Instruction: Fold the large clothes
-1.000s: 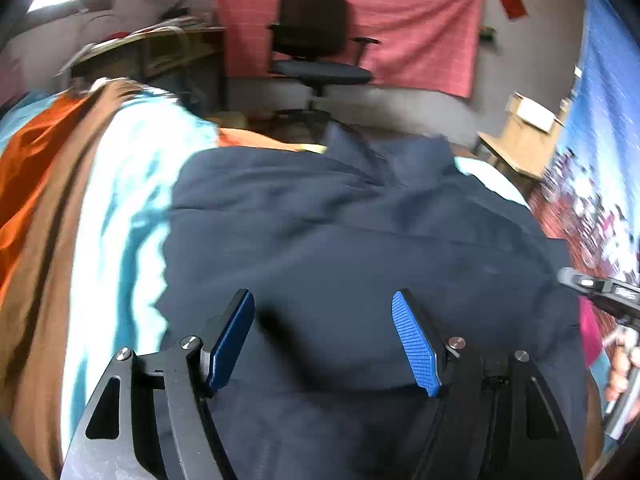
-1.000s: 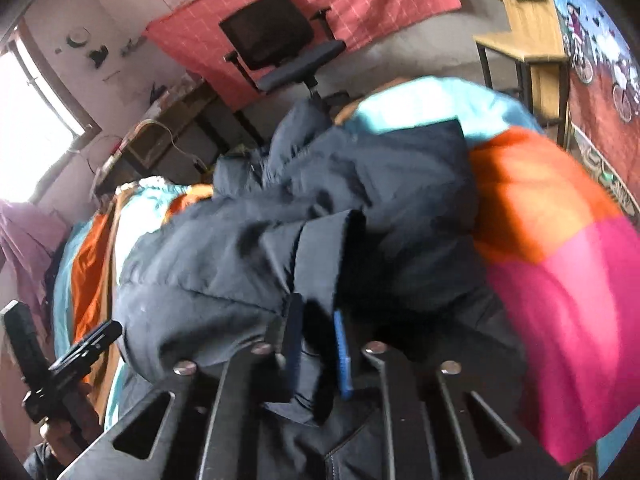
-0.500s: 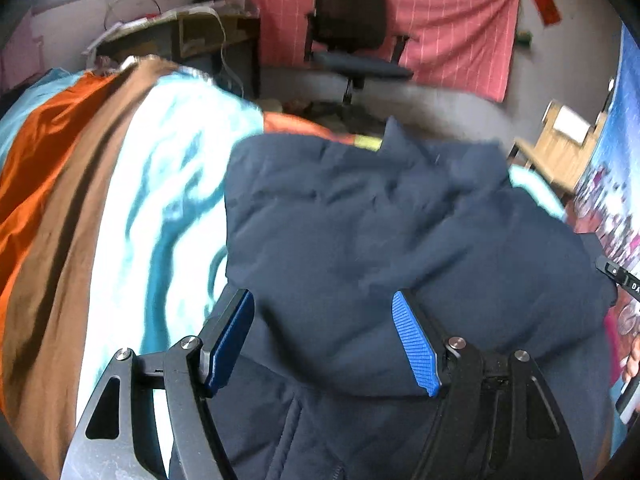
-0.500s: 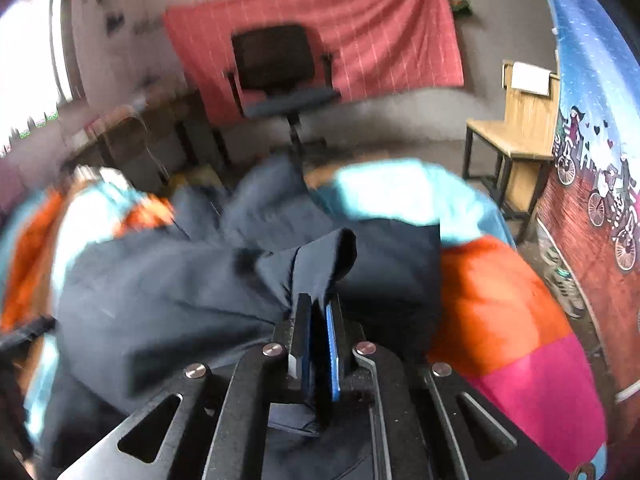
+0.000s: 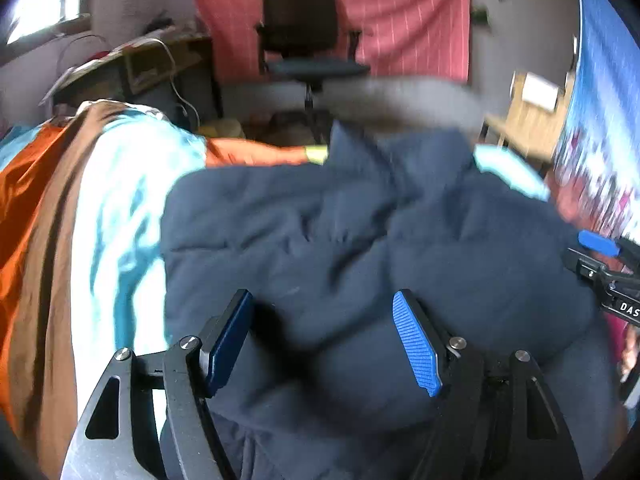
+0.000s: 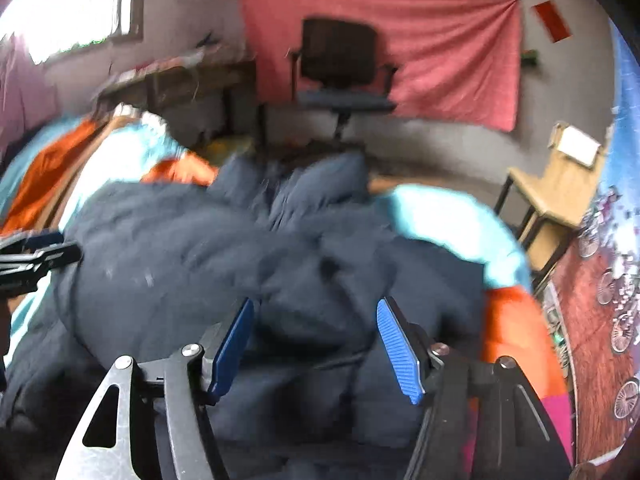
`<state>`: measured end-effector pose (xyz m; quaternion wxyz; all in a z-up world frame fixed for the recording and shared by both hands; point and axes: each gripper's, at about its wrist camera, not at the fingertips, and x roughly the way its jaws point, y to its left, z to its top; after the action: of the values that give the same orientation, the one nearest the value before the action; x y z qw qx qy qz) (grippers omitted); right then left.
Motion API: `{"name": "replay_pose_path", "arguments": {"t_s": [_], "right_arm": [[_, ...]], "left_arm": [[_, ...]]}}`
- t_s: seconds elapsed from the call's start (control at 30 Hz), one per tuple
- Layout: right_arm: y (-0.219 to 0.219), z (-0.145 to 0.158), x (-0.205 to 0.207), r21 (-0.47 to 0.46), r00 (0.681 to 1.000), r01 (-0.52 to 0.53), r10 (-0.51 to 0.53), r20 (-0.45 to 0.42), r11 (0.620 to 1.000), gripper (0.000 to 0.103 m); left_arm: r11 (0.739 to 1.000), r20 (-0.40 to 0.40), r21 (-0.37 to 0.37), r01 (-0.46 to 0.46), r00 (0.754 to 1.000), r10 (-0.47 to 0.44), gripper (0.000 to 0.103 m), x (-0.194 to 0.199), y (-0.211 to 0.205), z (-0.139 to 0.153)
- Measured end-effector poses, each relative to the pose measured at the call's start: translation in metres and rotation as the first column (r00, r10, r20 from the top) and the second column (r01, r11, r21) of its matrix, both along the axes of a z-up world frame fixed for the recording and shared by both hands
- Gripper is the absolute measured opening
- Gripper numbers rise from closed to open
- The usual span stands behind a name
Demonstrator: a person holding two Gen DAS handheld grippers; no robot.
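A dark navy padded jacket [image 5: 360,240] lies bunched on a bed with a striped cover [image 5: 100,216] of orange, brown, white and turquoise. My left gripper [image 5: 324,340] is open and empty just above the jacket's near part. My right gripper [image 6: 316,344] is open and empty over the jacket [image 6: 240,264], near its right side. Each gripper shows at the edge of the other's view: the right one [image 5: 600,252] at the right, the left one [image 6: 32,260] at the left.
A black office chair [image 5: 308,40] stands before a red wall cloth [image 5: 400,12] beyond the bed. A cluttered desk [image 5: 152,60] is at the back left. A wooden chair [image 6: 560,184] and a printed hanging [image 6: 608,300] are at the right.
My right gripper has opened and let go of the jacket fold it was pinching; the fold now lies on the jacket. My left gripper stayed open, shifting slightly over the jacket.
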<state>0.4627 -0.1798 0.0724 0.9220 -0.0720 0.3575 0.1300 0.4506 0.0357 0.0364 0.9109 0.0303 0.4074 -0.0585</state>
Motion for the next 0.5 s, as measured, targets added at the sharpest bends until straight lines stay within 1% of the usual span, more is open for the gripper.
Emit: {"name": "replay_pose_path", "arguments": {"t_s": [0.03,0.1,0.17,0.23,0.3,0.37,0.4,0.43,0.5], "right_arm": [[0.001,-0.009,0.006,-0.001,1.0,-0.004,0.004,-0.031,1.0,0.061],[-0.004,-0.029,0.015,0.02,0.998,-0.012,0.013,-0.066,1.0,0.061],[-0.01,-0.039,0.017,0.051,0.998,-0.013,0.017,-0.066,0.999,0.061],[-0.012,-0.042,0.021,0.065,0.996,-0.023,0.029,-0.088,0.998,0.062],[-0.017,-0.031,0.022,0.083,0.993,-0.038,0.047,-0.104,0.996,0.062],[-0.026,-0.009,0.026,0.134,0.993,-0.061,0.073,-0.092,0.989,0.063],[-0.032,0.003,0.034,0.16,0.994,-0.063,0.076,-0.081,0.985,0.063],[-0.035,0.011,0.043,0.171,0.994,-0.058,0.072,-0.081,0.984,0.066],[-0.036,0.025,0.079,0.176,0.994,-0.038,0.056,-0.096,0.984,0.067]], "left_arm": [[1.0,-0.009,0.012,0.009,1.0,-0.009,0.067,0.003,0.0,-0.007],[1.0,-0.004,0.013,0.024,1.0,-0.024,0.069,0.004,0.0,-0.017],[0.999,-0.01,0.015,0.034,0.999,-0.034,0.069,0.005,0.001,-0.025],[0.999,-0.023,0.019,0.044,0.999,-0.043,0.069,0.006,0.003,-0.026],[0.998,-0.047,-0.005,0.057,0.997,-0.057,0.069,0.008,0.01,-0.015],[0.995,-0.025,-0.039,0.09,0.996,-0.091,0.069,0.016,0.015,0.006],[0.994,-0.013,-0.036,0.099,0.995,-0.1,0.069,0.024,0.014,0.017],[0.994,-0.011,-0.028,0.102,0.995,-0.103,0.069,0.031,0.011,0.025],[0.996,-0.007,-0.026,0.091,0.996,-0.091,0.069,0.063,0.008,0.043]]}}
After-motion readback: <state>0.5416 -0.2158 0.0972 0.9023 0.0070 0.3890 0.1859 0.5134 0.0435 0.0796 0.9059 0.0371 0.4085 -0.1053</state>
